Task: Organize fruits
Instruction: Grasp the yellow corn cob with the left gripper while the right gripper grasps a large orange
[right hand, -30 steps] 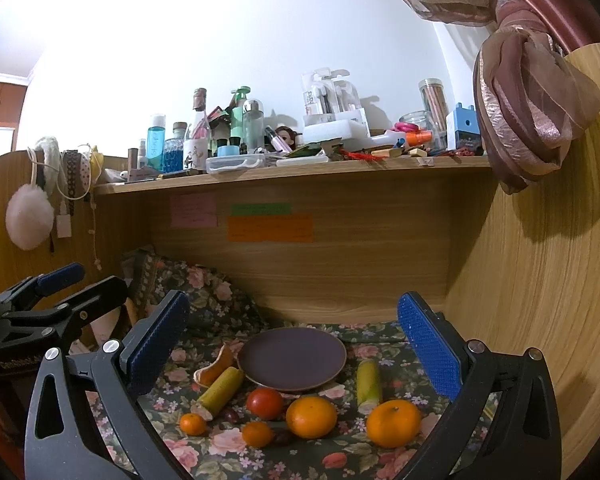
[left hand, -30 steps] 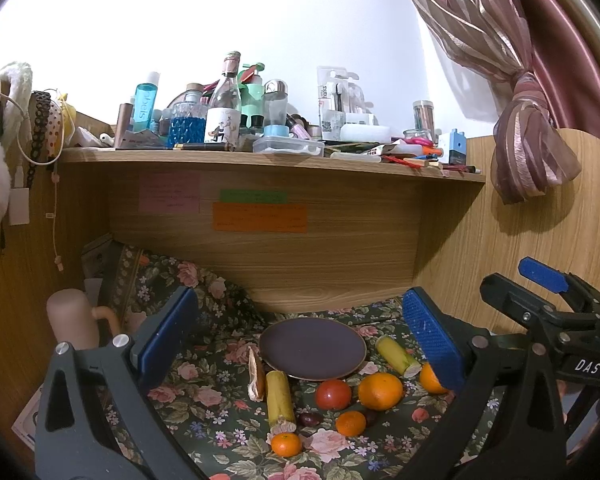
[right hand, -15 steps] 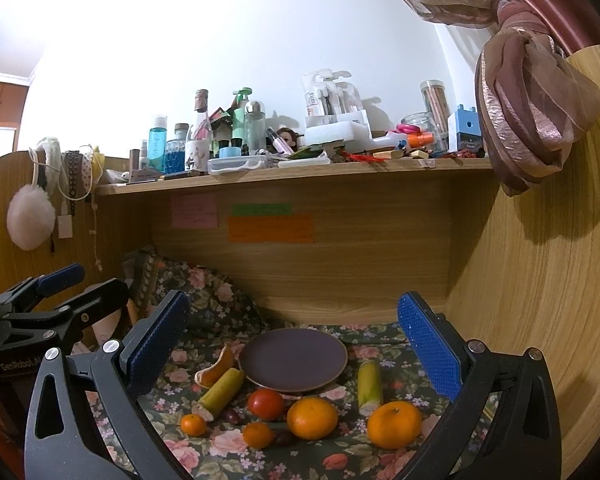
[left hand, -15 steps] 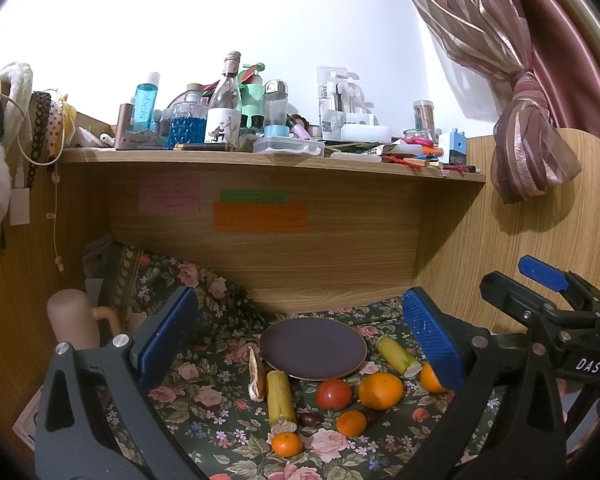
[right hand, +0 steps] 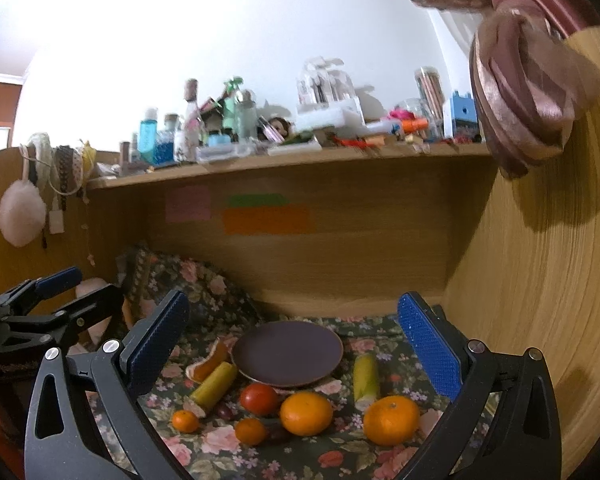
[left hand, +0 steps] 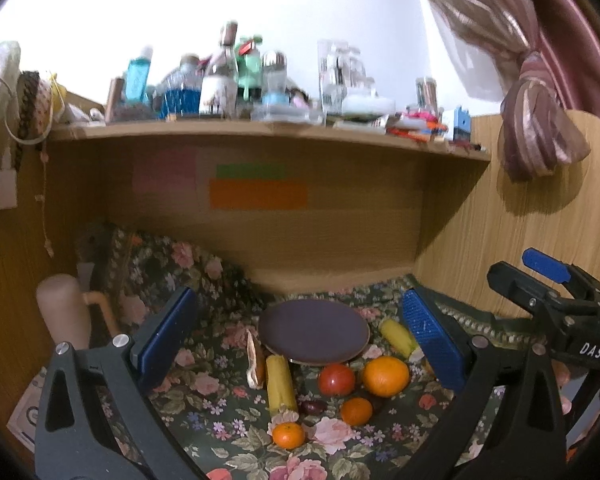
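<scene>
An empty dark purple plate (left hand: 314,330) (right hand: 287,353) sits on the floral cloth. In front of it lie a red tomato (left hand: 336,379) (right hand: 259,398), a large orange (left hand: 385,375) (right hand: 306,413), a second large orange (right hand: 391,419), small oranges (left hand: 288,435) (left hand: 356,411) (right hand: 185,421) (right hand: 251,431), two yellow corn pieces (left hand: 280,383) (right hand: 366,375), a dark plum (left hand: 312,407) and a brown wedge (left hand: 256,364). My left gripper (left hand: 298,332) is open and empty above the fruit. My right gripper (right hand: 294,340) is open and empty too.
A wooden shelf (left hand: 260,126) full of bottles runs overhead. Wooden walls close the back and the right side (right hand: 540,280). A beige mug (left hand: 62,314) stands at left. A pink curtain (left hand: 540,120) hangs at right. The other gripper shows at each view's edge (left hand: 556,300) (right hand: 48,312).
Both grippers have moved forward and slightly down toward the fruit; the plate and fruit look larger. Nothing was grasped.
</scene>
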`<state>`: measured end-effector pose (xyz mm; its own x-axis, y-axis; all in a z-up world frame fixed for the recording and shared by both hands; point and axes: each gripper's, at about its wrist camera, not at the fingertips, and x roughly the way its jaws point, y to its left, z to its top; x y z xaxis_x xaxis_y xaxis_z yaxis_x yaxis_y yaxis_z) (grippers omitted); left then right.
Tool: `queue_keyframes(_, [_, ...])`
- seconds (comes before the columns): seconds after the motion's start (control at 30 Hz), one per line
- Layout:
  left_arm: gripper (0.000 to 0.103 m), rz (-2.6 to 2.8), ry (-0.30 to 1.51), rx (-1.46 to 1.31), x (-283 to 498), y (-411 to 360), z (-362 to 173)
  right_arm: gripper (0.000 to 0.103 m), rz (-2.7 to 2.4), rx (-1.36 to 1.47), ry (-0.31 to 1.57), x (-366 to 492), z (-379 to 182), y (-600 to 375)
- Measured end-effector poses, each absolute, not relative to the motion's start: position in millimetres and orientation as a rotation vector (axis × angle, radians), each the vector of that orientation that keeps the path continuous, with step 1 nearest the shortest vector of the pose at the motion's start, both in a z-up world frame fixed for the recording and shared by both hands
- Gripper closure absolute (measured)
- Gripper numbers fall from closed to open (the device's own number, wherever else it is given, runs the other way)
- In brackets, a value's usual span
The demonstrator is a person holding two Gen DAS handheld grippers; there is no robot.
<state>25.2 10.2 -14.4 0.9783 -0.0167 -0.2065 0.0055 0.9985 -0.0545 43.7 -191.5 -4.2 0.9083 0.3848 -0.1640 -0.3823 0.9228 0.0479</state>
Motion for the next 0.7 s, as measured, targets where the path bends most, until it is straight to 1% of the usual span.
queue_keyframes(0.17, [0.000, -0.011, 0.298, -0.044, 48.7, 15.2, -35.9, 0.000, 0.365, 0.015, 0.258, 66.0, -22.5, -200.4])
queue_keyframes(0.33, [0.000, -0.012, 0.420, -0.054, 76.9, 22.1, -68.5, 0.000, 0.314, -0.013, 0.351, 90.4, -47.0, -211.7])
queue_keyframes(0.4, [0.005, -0.017, 0.479, -0.064, 89.2, 25.5, -83.3, 0.000, 0.300, -0.016, 0.401, 102.0, -59.6, -217.5])
queue_keyframes(0.47, [0.015, -0.015, 0.525, -0.066, 98.6, 27.7, -94.8, 0.000, 0.294, -0.014, 0.442, 109.9, -69.8, -222.5])
queue_keyframes(0.6, [0.022, -0.025, 0.605, -0.076, 114.1, 29.7, -114.3, 0.000, 0.272, -0.016, 0.518, 120.4, -87.6, -231.4])
queue_keyframes(0.67, [0.032, -0.035, 0.644, -0.077, 122.7, 29.9, -123.4, 0.000, 0.260, -0.016, 0.554, 124.2, -96.8, -236.0])
queue_keyframes(0.7, [0.034, -0.038, 0.654, -0.081, 125.2, 30.6, -126.0, 0.000, 0.255, -0.015, 0.567, 124.7, -100.4, -237.8])
